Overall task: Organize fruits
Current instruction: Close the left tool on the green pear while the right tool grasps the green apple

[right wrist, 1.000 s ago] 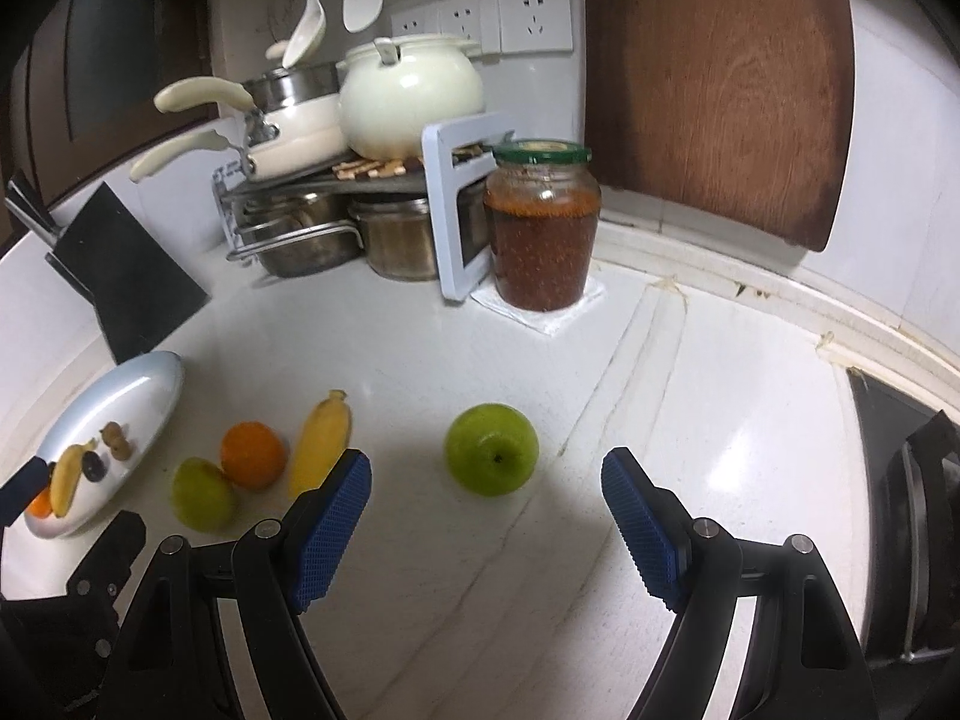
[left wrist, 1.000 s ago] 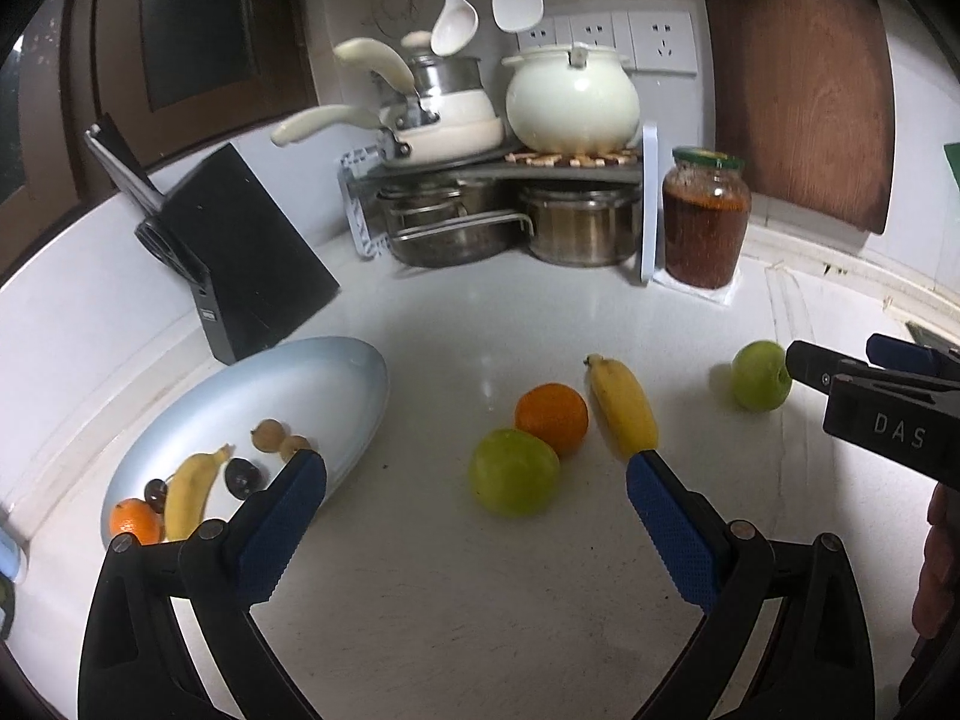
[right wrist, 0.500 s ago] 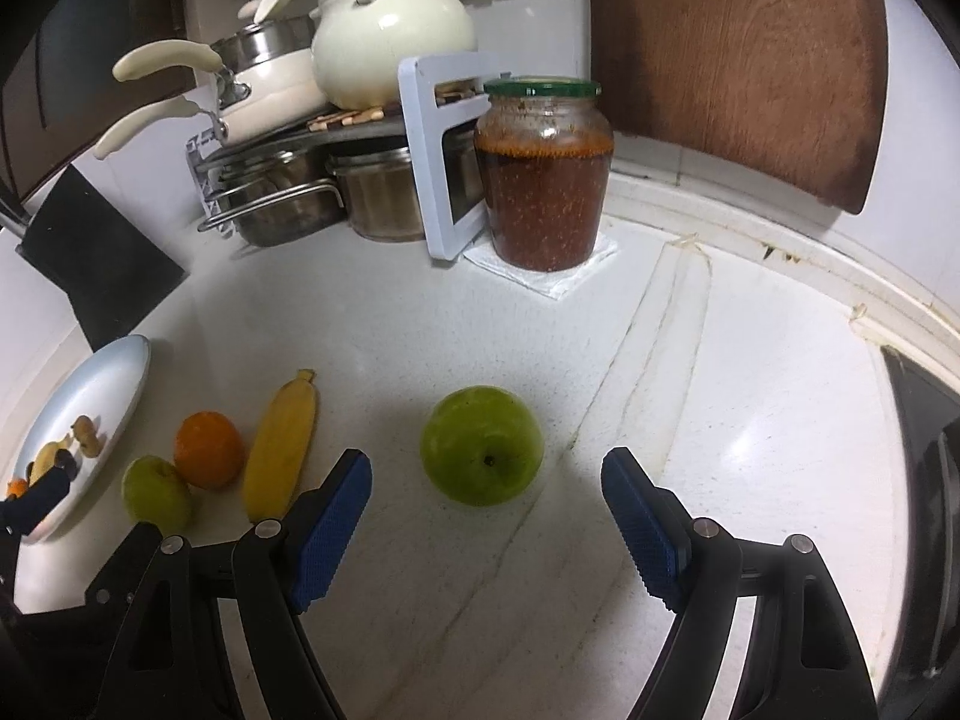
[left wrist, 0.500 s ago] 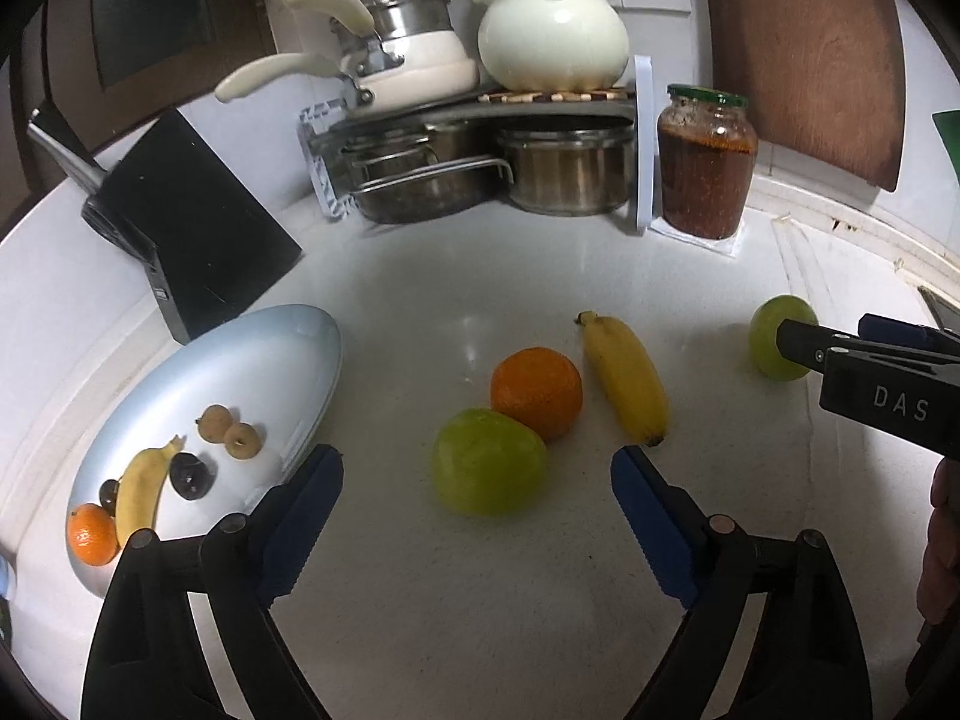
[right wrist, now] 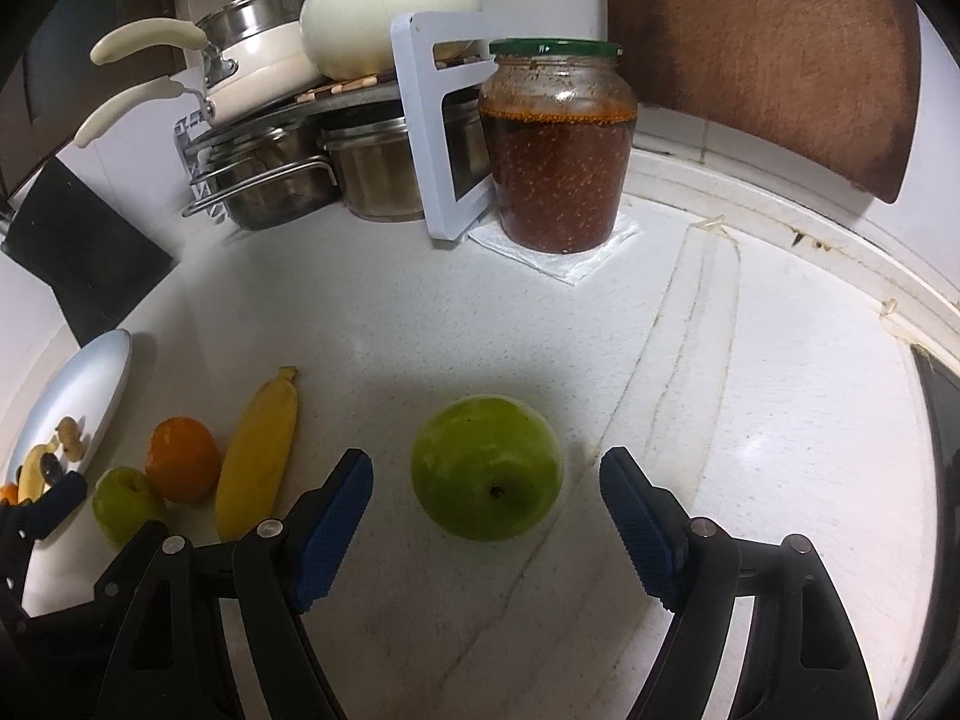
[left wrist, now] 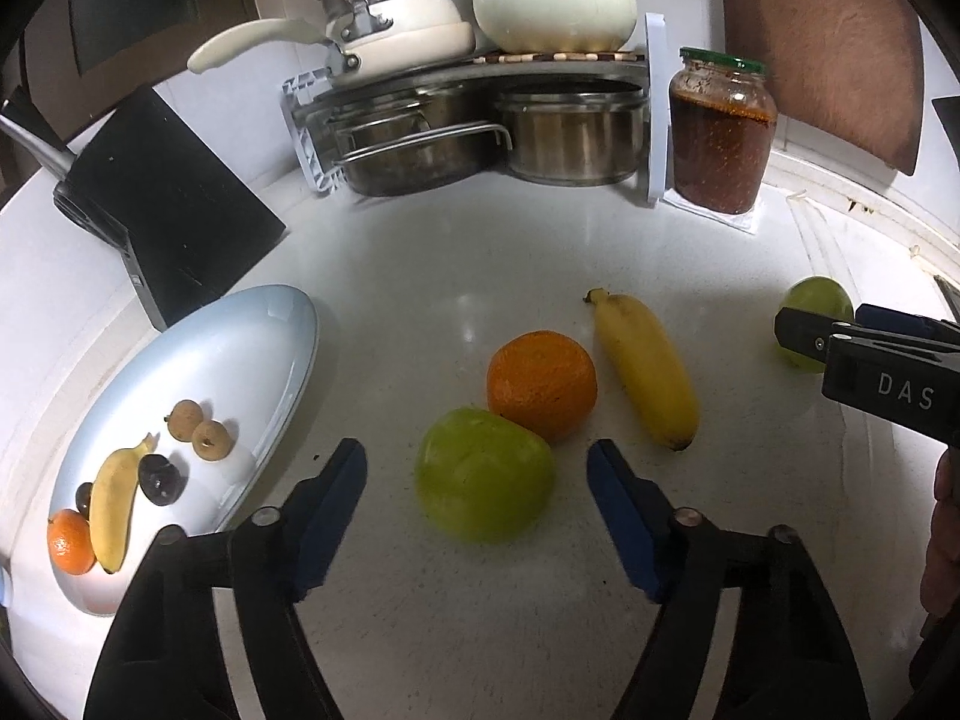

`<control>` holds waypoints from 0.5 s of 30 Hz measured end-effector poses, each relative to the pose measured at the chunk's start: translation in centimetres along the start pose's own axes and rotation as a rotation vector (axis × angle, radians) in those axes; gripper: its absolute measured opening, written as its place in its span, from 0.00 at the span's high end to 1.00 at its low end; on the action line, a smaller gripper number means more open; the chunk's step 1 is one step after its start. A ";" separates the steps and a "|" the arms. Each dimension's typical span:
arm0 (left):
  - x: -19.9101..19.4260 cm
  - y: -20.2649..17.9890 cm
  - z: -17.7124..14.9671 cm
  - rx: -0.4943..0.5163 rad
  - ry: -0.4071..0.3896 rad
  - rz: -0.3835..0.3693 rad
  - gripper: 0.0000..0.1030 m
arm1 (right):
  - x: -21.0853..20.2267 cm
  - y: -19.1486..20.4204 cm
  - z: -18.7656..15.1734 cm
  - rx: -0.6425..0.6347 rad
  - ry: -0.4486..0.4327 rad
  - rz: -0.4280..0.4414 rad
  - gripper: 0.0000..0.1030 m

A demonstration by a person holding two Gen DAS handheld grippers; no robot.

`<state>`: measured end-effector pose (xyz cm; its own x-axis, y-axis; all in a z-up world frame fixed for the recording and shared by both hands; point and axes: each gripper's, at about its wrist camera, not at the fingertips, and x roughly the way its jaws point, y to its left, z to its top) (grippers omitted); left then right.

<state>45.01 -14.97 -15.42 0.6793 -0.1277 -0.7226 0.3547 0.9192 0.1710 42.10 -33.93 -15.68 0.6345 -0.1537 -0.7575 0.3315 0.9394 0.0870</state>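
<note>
My left gripper (left wrist: 477, 468) is open, its blue pads on either side of a green apple (left wrist: 483, 474) on the white counter, not touching it. An orange (left wrist: 541, 384) touches that apple behind it, and a banana (left wrist: 648, 369) lies to the right. My right gripper (right wrist: 486, 480) is open around a second green apple (right wrist: 486, 474), which also shows in the left wrist view (left wrist: 816, 315). A pale blue oval plate (left wrist: 240, 336) at the left holds a small banana, an orange and several small fruits.
A black knife block (left wrist: 162, 210) stands behind the plate. A rack of steel pots (left wrist: 480, 132) with white cookware on top and a jar of red sauce (right wrist: 561, 144) stand at the back. A brown cutting board (right wrist: 762, 48) leans on the wall.
Both grippers have moved forward and down. The left pads now flank the near green apple, and the right pads now flank the other green apple. No fruit has moved.
</note>
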 end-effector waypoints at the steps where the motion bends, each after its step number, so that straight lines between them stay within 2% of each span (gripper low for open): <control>1: 0.2 0.0 0.0 -0.002 0.006 -0.006 0.32 | 0.2 0.0 0.0 0.000 0.002 0.001 0.26; 6: 1.0 -0.1 0.1 -0.020 0.030 -0.036 0.44 | 1.0 -0.3 0.1 0.013 0.021 0.013 0.30; 8: 1.2 -0.1 0.2 -0.028 0.035 -0.036 0.46 | 1.2 -0.4 0.2 0.019 0.025 0.017 0.38; 12: 1.4 0.0 0.3 -0.035 0.032 -0.029 0.53 | 1.6 -0.3 0.3 0.015 0.033 0.020 0.45; 15: 1.4 0.1 0.4 -0.036 0.028 -0.029 0.53 | 1.6 -0.3 0.3 0.016 0.027 0.015 0.48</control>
<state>46.22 -15.22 -16.18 0.6511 -0.1442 -0.7452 0.3503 0.9280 0.1265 43.27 -34.61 -16.73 0.6207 -0.1314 -0.7730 0.3332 0.9366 0.1083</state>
